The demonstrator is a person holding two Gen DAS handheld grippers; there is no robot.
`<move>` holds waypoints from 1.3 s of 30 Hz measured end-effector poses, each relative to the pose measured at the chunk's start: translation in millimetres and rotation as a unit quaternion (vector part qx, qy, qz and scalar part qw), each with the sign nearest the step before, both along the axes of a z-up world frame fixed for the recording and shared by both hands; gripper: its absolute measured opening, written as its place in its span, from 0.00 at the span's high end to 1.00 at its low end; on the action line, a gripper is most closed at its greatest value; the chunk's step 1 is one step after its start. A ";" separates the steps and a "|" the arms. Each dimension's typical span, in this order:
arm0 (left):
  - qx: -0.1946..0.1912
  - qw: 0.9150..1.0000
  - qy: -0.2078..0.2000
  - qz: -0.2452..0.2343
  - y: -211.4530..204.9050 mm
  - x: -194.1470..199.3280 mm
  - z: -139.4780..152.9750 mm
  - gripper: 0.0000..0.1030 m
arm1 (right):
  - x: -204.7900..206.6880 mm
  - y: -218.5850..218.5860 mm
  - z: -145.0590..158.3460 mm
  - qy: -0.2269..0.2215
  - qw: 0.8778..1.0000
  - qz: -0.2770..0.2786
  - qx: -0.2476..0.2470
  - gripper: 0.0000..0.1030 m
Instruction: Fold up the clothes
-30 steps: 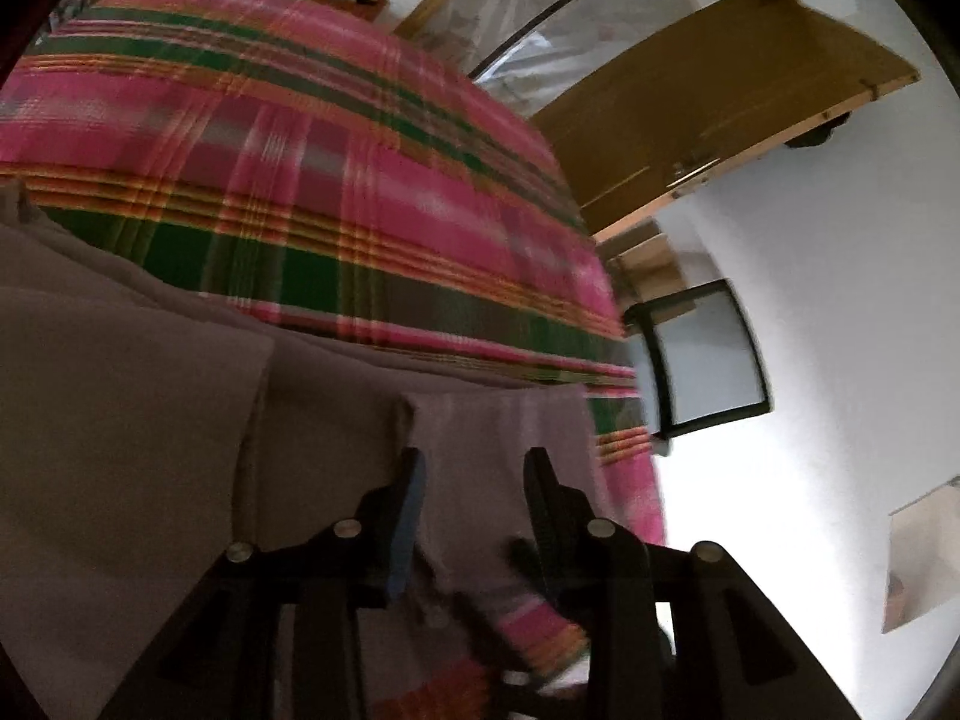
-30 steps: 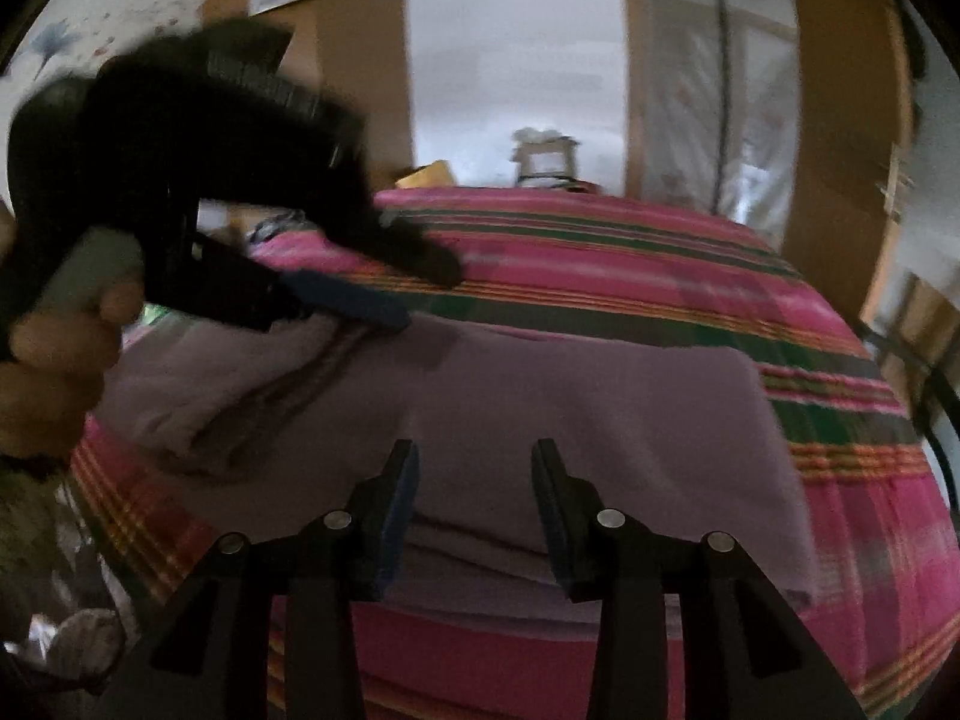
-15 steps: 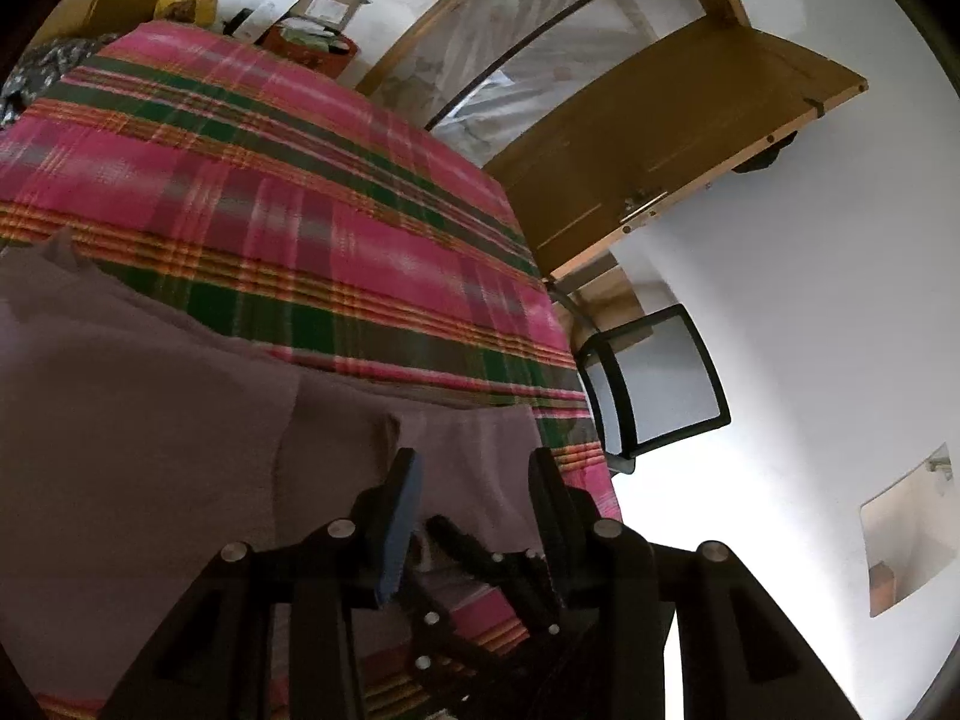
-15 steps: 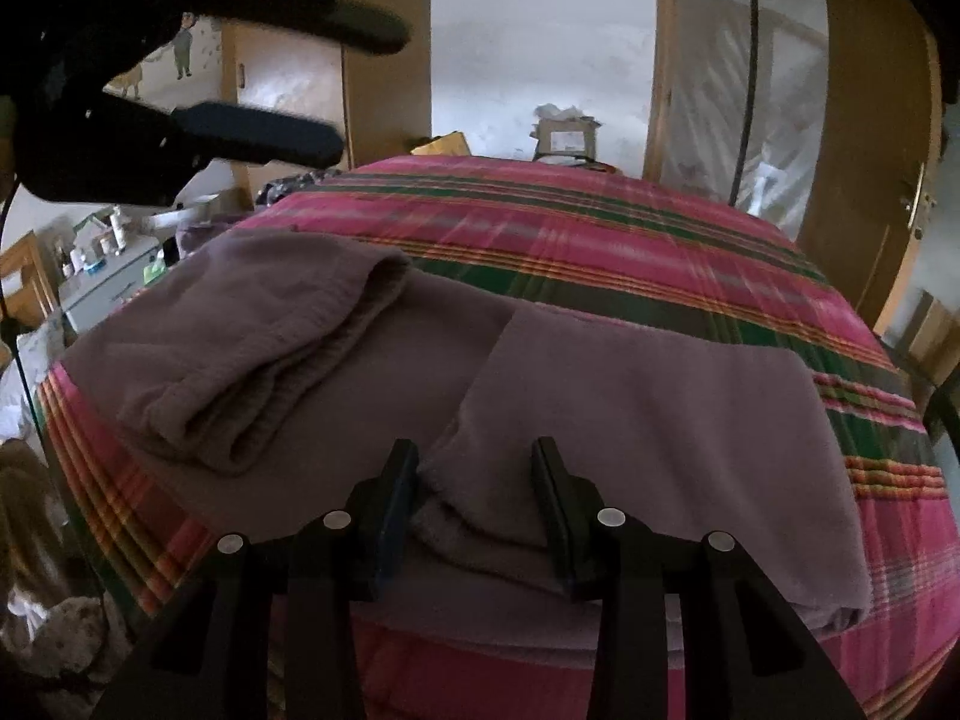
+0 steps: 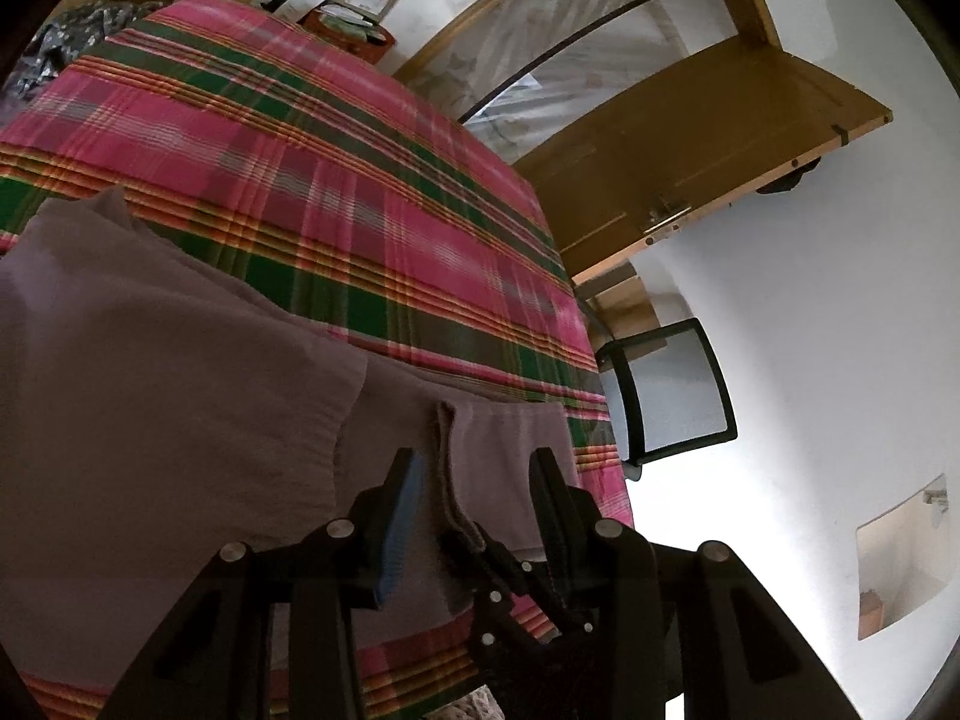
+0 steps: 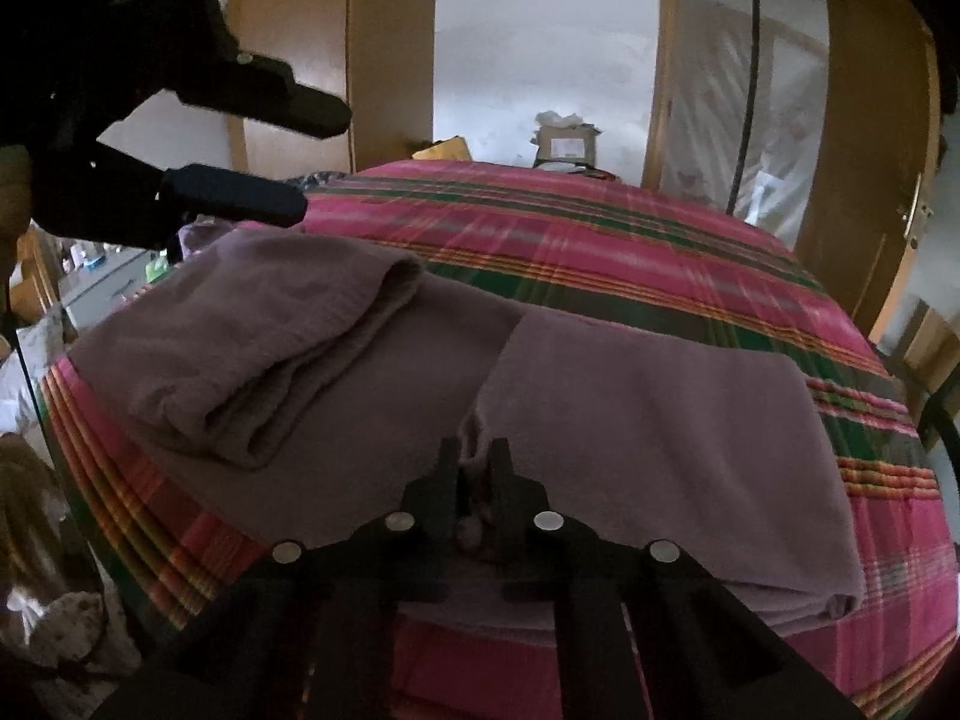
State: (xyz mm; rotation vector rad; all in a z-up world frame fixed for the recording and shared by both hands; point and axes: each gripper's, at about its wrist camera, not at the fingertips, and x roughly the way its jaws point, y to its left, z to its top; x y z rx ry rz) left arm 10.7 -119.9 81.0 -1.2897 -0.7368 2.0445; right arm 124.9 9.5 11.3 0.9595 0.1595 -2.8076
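The garment (image 6: 630,420) lies on the bed (image 6: 600,240), directly ahead of the right tongs (image 6: 474,468), which pinch its near edge; its folded flap lies ahead and to their right, a bunched fold ahead and left; the left tongs (image 6: 288,162) hover above that fold, gaping; beyond the bed's far end sits a box (image 6: 567,144); right of the left tongs stands a chair (image 5: 672,390), beside the bed.

My views are dim and soft, lit mostly by pale daylight off the white wall (image 5: 840,300) ahead, with my grippers near-black silhouettes, heavy fisheye bending and dark vignetting at the rims, and slight blur throughout.
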 end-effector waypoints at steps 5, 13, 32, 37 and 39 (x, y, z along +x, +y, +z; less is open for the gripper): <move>0.000 1.000 -0.004 0.006 -4.2 -0.3 -3.2 0.63 | 5.6 -1.2 11.2 0.021 1.000 -0.001 -0.016 0.94; -0.001 1.000 -0.009 0.011 -9.5 -2.1 -7.9 0.63 | 4.4 -3.2 4.1 0.005 1.000 0.006 -0.008 0.94; -0.042 0.996 -0.024 0.080 -75.5 -2.7 -27.0 0.63 | 2.9 -18.7 12.1 0.019 1.000 0.014 -0.001 0.79; -0.049 0.995 -0.039 0.080 -80.4 -3.2 -37.9 0.63 | -6.6 -22.5 4.5 -0.008 1.000 0.009 -0.006 0.79; -0.051 0.995 -0.047 0.074 -78.3 -4.5 -42.8 0.63 | -8.7 -25.1 0.4 -0.020 1.000 0.007 -0.003 0.79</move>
